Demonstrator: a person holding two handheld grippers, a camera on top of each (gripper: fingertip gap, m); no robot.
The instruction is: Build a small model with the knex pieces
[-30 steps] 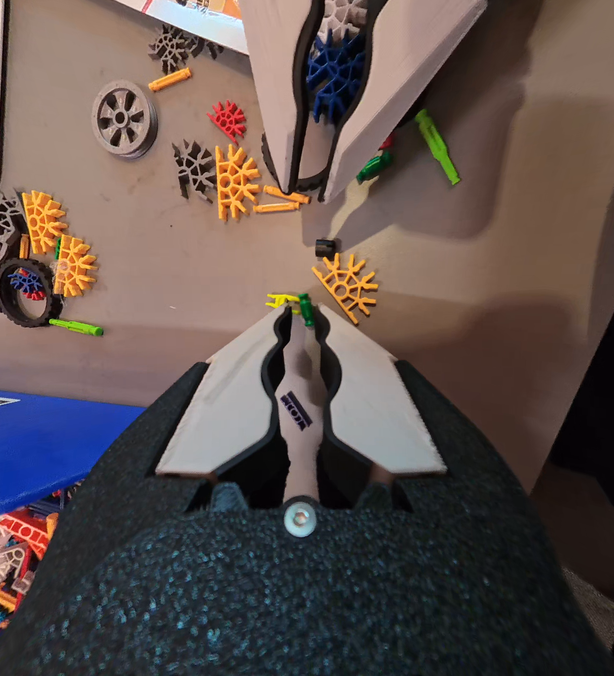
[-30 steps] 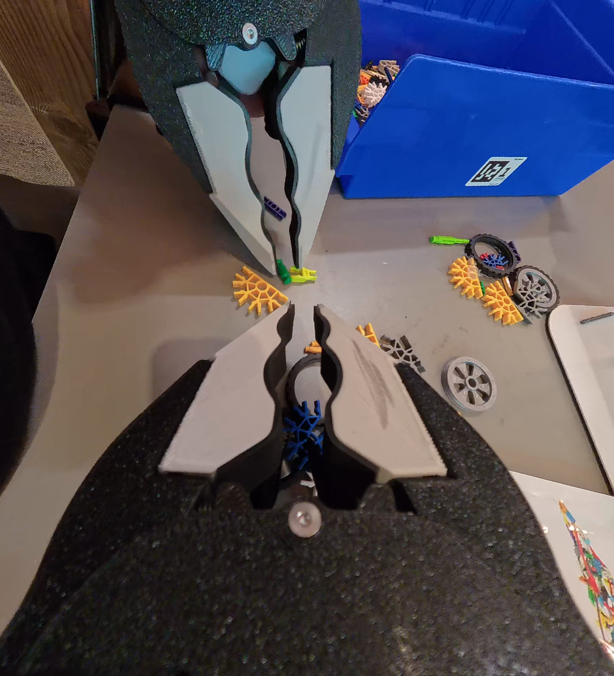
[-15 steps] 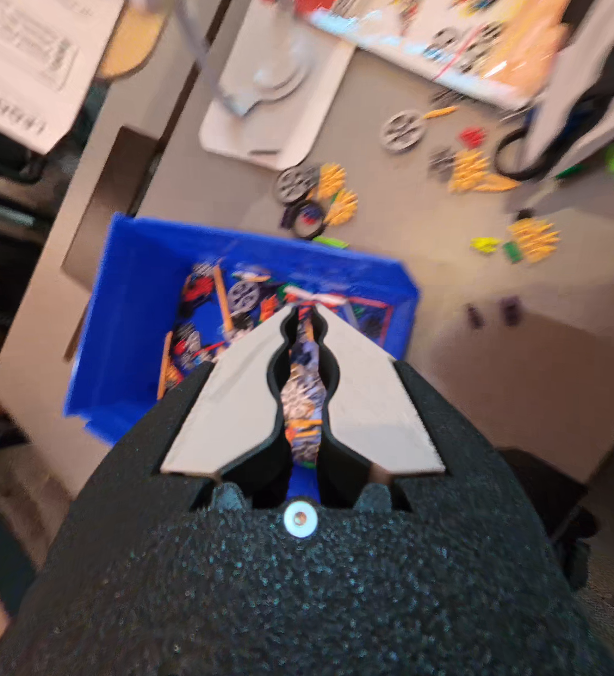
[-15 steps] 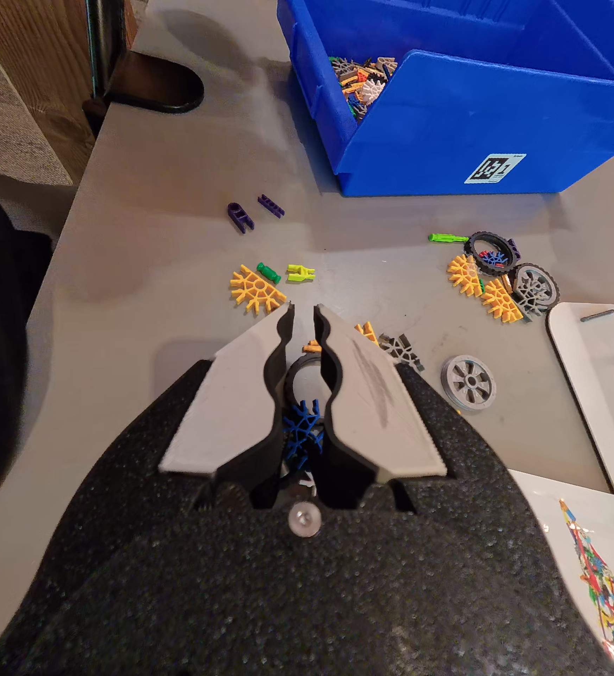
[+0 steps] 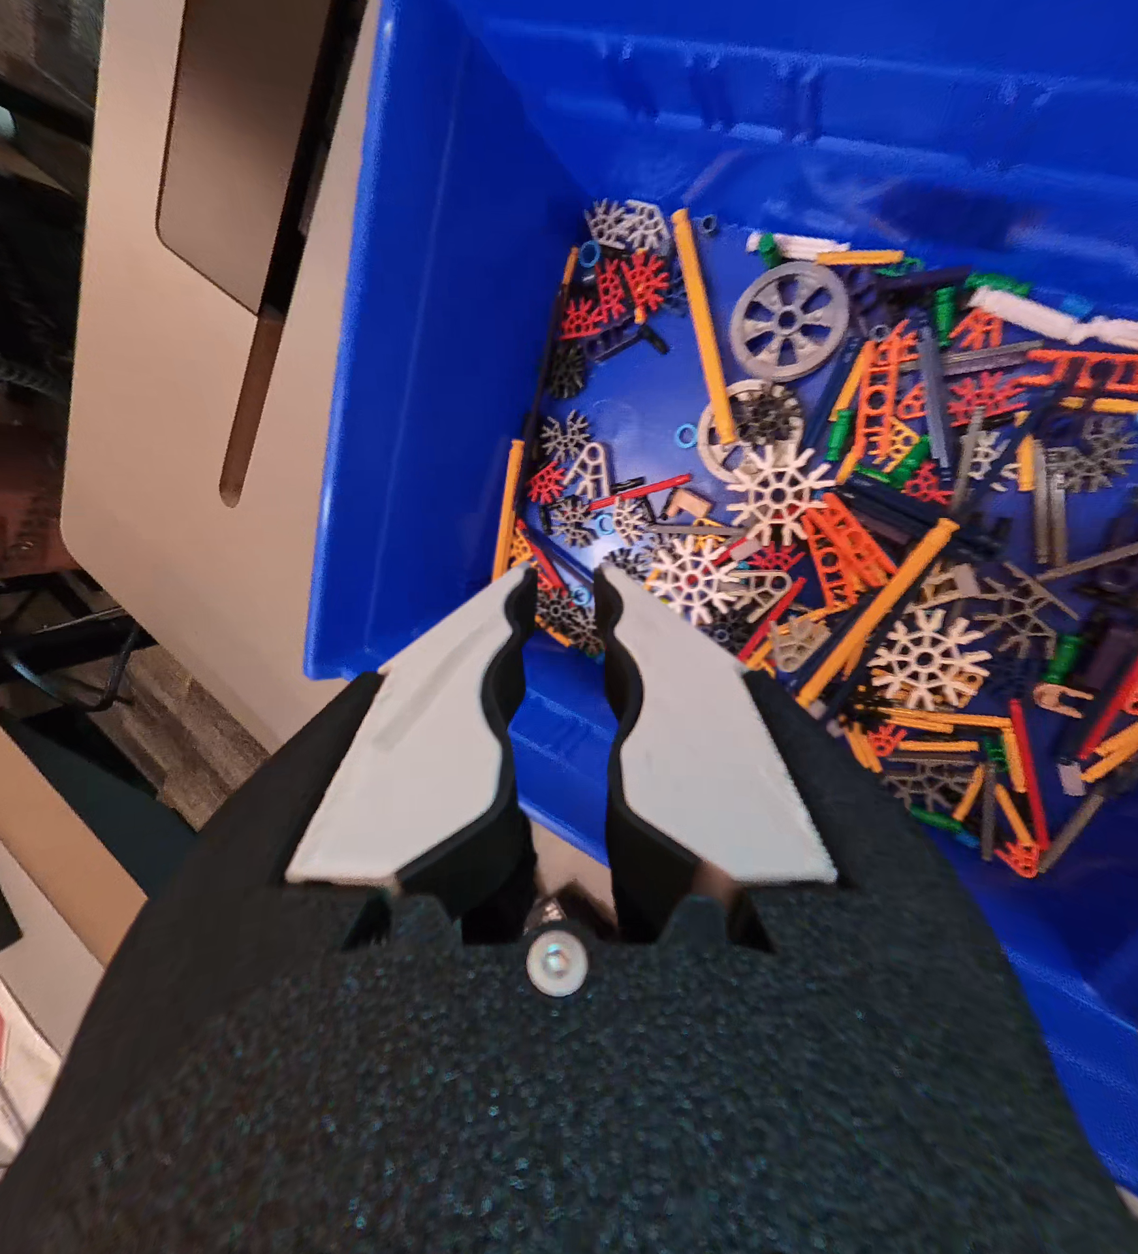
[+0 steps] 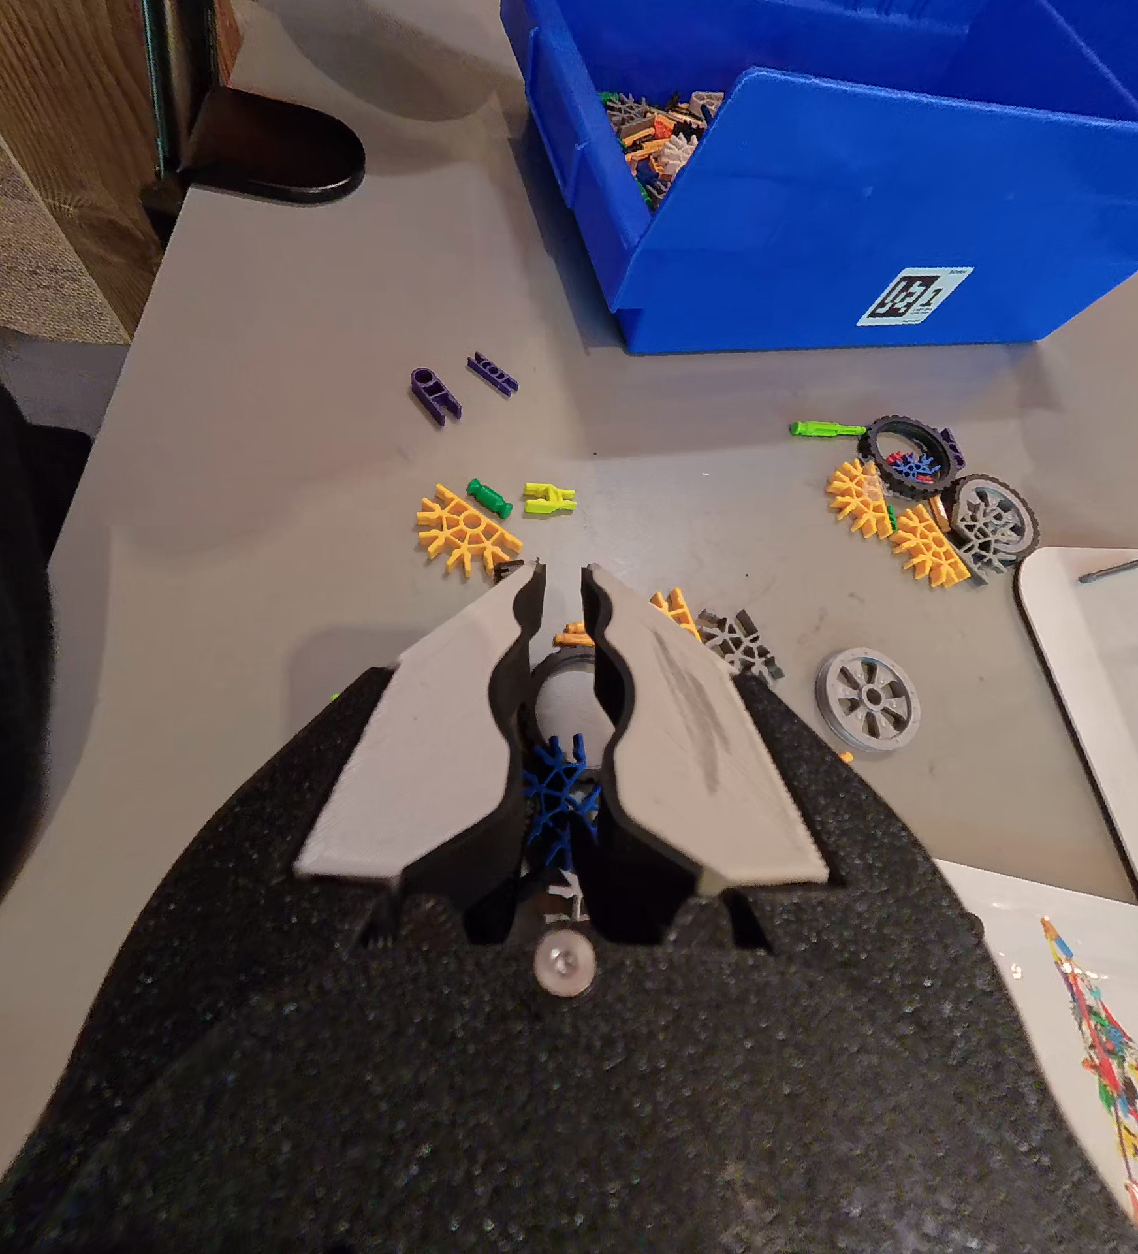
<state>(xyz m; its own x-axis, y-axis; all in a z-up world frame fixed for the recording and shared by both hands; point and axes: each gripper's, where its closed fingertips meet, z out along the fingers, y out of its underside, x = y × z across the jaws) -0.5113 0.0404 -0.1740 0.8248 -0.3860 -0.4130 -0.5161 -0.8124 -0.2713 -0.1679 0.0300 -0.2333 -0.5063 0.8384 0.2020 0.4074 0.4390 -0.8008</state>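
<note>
My left gripper [image 5: 564, 577] is open by a narrow gap and empty. It hovers over the near left corner of a blue bin [image 5: 430, 339] holding a heap of construction-toy rods, connectors and wheels [image 5: 824, 543]. Black and white snowflake connectors [image 5: 691, 577] lie just past its tips. My right gripper [image 6: 562, 573] is low over the grey table, shut on a blue snowflake connector [image 6: 559, 794] deep between its fingers. A black tyre [image 6: 552, 668] shows in the gap just ahead of that connector. A yellow fan connector [image 6: 464, 536], a green rod [image 6: 488, 497] and a yellow-green clip [image 6: 549, 499] lie beyond its tips.
Two purple pieces [image 6: 434, 395] lie farther out. The blue bin [image 6: 891, 203] stands at the back right. A grey wheel [image 6: 868, 699], a cluster of tyres and yellow connectors [image 6: 925, 502], a white board [image 6: 1129, 678] and a printed sheet [image 6: 1129, 1086] are to the right. My right fingertips sit around 35 centimetres from my left ones. Between my right fingertips and the yellow-green clip [image 6: 549, 499] there is roughly 6 centimetres.
My left gripper has swung away from the loose pieces on the table and now points down into the blue bin, its jaws slightly wider. My right gripper has not moved.
</note>
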